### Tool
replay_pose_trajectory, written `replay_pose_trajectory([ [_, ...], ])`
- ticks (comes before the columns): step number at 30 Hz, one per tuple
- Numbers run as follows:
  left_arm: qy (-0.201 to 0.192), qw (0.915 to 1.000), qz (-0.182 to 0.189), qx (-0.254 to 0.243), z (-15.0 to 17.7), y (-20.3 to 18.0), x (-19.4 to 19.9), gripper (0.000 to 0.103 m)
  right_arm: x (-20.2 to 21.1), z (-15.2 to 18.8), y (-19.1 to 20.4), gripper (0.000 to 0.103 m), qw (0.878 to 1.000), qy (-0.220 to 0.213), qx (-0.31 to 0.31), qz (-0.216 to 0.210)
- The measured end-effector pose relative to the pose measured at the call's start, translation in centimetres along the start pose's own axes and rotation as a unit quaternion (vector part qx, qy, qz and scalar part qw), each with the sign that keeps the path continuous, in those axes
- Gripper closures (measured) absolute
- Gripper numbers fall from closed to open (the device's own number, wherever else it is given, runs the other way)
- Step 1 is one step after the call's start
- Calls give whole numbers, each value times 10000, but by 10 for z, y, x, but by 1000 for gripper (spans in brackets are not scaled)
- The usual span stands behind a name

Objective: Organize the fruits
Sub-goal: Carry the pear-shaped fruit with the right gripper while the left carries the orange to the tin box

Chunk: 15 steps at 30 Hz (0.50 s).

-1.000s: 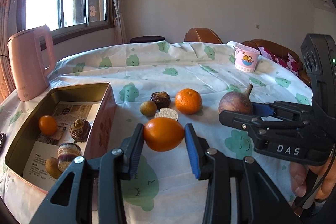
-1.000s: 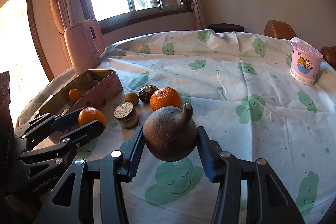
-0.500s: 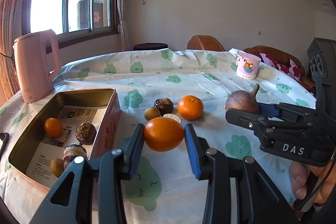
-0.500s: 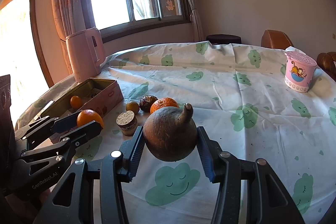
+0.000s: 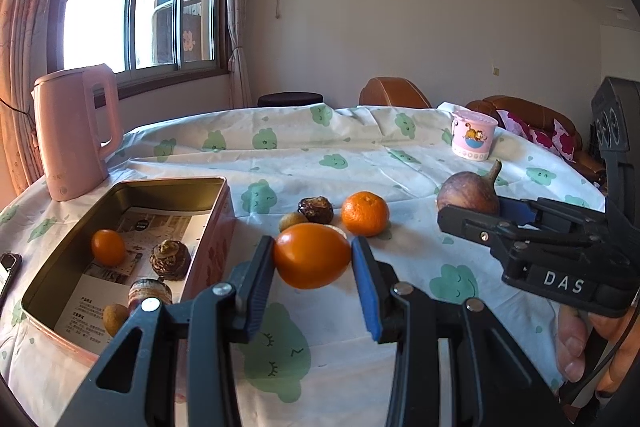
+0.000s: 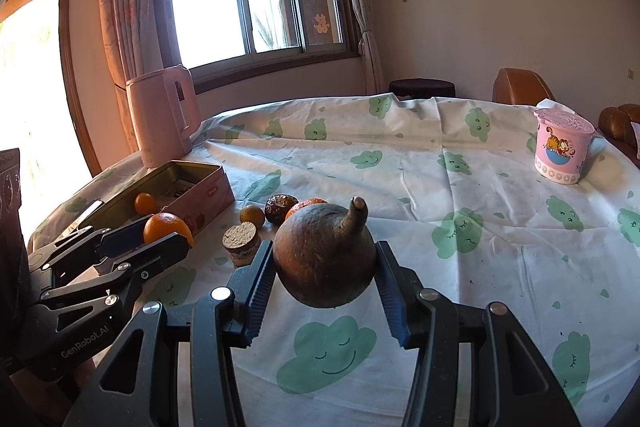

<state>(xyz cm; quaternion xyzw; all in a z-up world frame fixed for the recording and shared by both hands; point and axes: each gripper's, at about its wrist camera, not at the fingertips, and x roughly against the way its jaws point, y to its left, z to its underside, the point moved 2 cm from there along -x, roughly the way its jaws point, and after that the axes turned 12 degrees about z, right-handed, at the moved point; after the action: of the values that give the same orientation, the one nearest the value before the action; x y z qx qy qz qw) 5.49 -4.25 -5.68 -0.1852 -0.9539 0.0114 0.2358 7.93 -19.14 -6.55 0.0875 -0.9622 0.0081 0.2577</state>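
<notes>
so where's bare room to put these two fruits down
Bare cloth lies between the loose fruit and the pink cup. The tin has room at its far end, by the kettle. It is crowded around the tangerine, right of the tin.

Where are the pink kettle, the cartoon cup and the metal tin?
pink kettle (image 5: pixel 74 131), left wrist view, on its body.
cartoon cup (image 6: pixel 560 151), right wrist view, on its printed side.
metal tin (image 5: pixel 210 223), left wrist view, on its right wall.

My left wrist camera looked close along its fingers; my right did likewise. Both faced the window, sharing the tin box (image 5: pixel 168 187) and pink kettle (image 6: pixel 160 115) at left of frame.
</notes>
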Motion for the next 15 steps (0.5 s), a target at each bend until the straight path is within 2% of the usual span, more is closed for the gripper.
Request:
replay_pose_trajectory([
  [15,-143,9999,-29,-67,0,-2,4,62,7,0,-1,52,9998,-197,-35,74],
])
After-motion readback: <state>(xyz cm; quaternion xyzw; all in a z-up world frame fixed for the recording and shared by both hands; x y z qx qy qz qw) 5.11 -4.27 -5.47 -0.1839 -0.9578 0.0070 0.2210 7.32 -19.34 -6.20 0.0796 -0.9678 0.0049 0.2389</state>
